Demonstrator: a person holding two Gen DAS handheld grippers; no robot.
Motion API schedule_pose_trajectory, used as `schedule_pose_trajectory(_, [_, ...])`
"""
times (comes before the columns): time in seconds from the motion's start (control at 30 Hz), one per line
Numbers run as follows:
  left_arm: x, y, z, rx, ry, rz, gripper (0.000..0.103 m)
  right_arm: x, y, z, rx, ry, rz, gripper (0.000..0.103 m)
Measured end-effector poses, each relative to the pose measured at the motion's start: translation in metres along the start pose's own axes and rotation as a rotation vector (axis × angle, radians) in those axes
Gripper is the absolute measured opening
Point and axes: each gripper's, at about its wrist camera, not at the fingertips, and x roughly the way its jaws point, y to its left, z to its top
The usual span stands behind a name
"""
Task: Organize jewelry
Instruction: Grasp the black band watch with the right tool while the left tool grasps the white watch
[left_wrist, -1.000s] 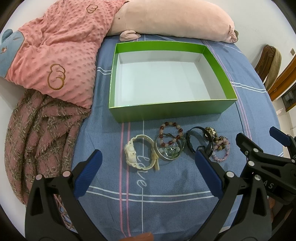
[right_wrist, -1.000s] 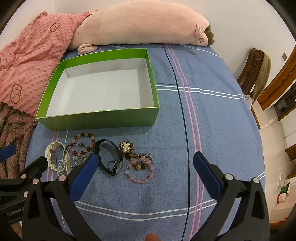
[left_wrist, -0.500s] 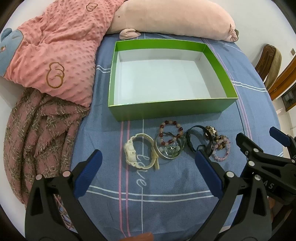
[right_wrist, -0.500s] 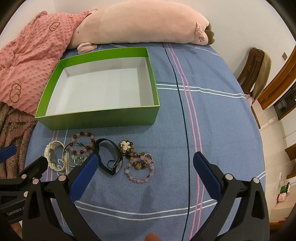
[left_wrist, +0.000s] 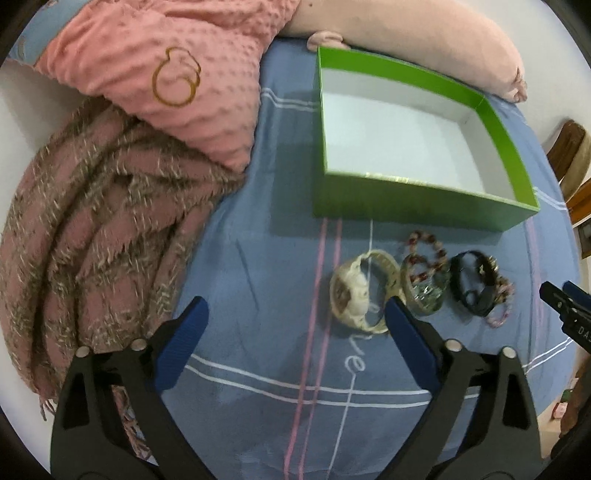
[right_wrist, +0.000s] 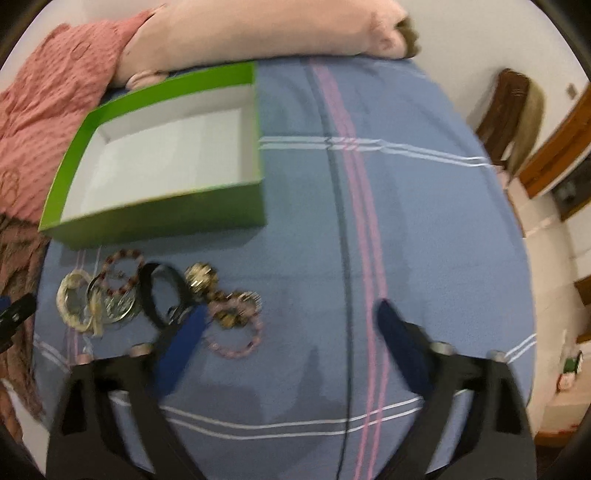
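On the blue striped sheet stands a green box (left_wrist: 406, 206) with a bare white inside, also visible in the right wrist view (right_wrist: 166, 214). In front of it lies a row of jewelry: a cream watch (left_wrist: 351, 295), a silver bangle (left_wrist: 424, 291) overlapping a red bead bracelet (right_wrist: 122, 258), a black band (right_wrist: 159, 291), a gold flower piece (right_wrist: 201, 277) and a pink bead bracelet (right_wrist: 236, 332). My left gripper (left_wrist: 295, 310) is closing over bare sheet, its right fingertip beside the watch. My right gripper (right_wrist: 291, 312) is closing too; the pink bracelet lies just inside its left finger, not pressed.
A pink dotted blanket (left_wrist: 166, 92) and a fringed brown-pink scarf (left_wrist: 92, 229) cover the bed's left side. A long pink plush pillow (right_wrist: 258, 33) lies behind the box. A wooden chair (right_wrist: 509, 110) stands past the bed's right edge. Open sheet (right_wrist: 406, 203) spreads right of the jewelry.
Both grippers have dropped closer to the jewelry, and the views are now blurred. The left one shifted left and rolled. The right gripper's jaws have narrowed.
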Motion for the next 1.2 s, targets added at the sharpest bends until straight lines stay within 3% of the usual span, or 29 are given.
schedule_pose_trajectory(0.1, [0.006, -0.004, -0.005, 0.022, 0.014, -0.002, 0.087, 0.006, 0.019, -0.006, -0.047, 0.018, 0.067, 0.051])
schedule_pose_trajectory(0.23, [0.012, -0.004, -0.006, 0.019, 0.031, -0.010, 0.087, 0.013, 0.046, -0.007, -0.113, 0.035, 0.114, 0.051])
schedule_pose_trajectory(0.53, [0.025, -0.011, 0.001, 0.034, 0.056, -0.055, 0.087, 0.043, 0.068, 0.000, -0.166, 0.106, 0.067, 0.051])
schedule_pose_trajectory(0.6, [0.029, -0.015, 0.005, 0.046, 0.063, -0.056, 0.087, 0.047, 0.065, -0.002, -0.151, 0.118, 0.097, 0.021])
schedule_pose_trajectory(0.67, [0.036, -0.018, 0.008, 0.053, 0.074, -0.056, 0.087, 0.050, 0.059, -0.002, -0.142, 0.123, 0.110, 0.012])
schedule_pose_trajectory(1.0, [0.062, -0.022, 0.022, 0.050, 0.114, -0.066, 0.083, 0.054, 0.051, -0.005, -0.116, 0.144, 0.104, 0.013])
schedule_pose_trajectory(1.07, [0.066, -0.023, 0.025, 0.058, 0.112, -0.058, 0.075, 0.057, 0.053, -0.001, -0.118, 0.145, 0.097, 0.013])
schedule_pose_trajectory(1.2, [0.080, -0.024, 0.030, 0.055, 0.139, -0.083, 0.046, 0.059, 0.055, 0.001, -0.131, 0.139, 0.084, 0.013])
